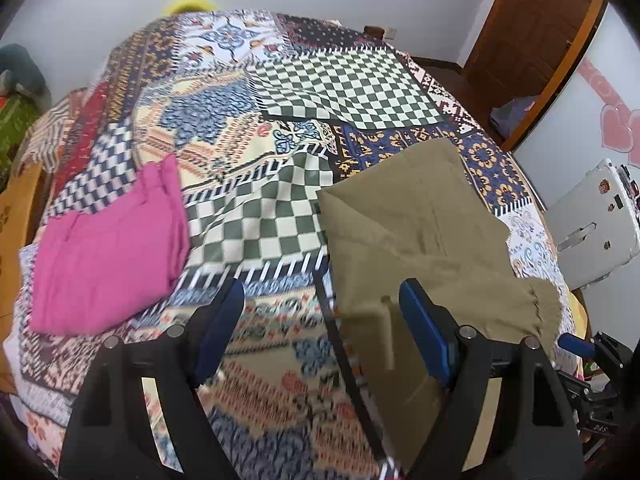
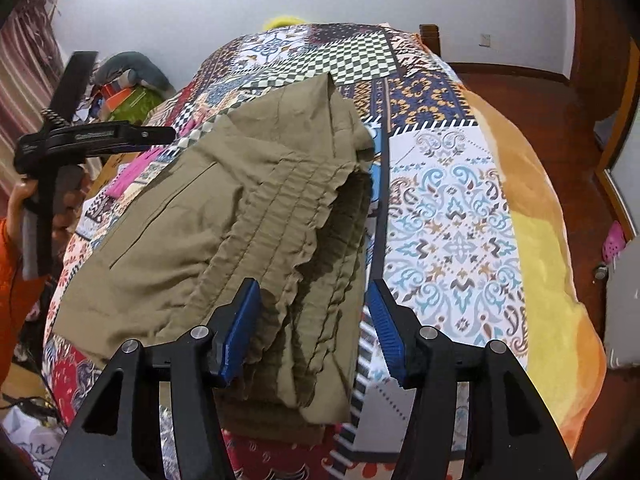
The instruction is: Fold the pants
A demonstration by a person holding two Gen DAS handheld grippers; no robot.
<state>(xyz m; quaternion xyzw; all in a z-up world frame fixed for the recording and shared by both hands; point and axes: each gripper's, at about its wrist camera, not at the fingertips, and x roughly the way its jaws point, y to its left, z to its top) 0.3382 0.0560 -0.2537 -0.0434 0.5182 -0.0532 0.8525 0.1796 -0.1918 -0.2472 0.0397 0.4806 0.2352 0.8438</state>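
Olive-tan pants (image 1: 424, 240) lie folded on the patterned bedspread (image 1: 248, 216). In the right wrist view the pants (image 2: 224, 216) show their gathered elastic waistband toward me. My left gripper (image 1: 322, 332) is open above the bedspread, its right finger over the pants' near edge. My right gripper (image 2: 314, 328) is open, its blue pads on either side of the waistband, not closed on it. The left gripper (image 2: 96, 136) also shows at the left of the right wrist view, held in a hand.
A folded pink garment (image 1: 108, 256) lies left of the pants. A wooden door (image 1: 532, 40) and floor are to the right. A white device (image 1: 596, 220) stands at the right. Clutter (image 2: 128, 88) sits by the bed's left side.
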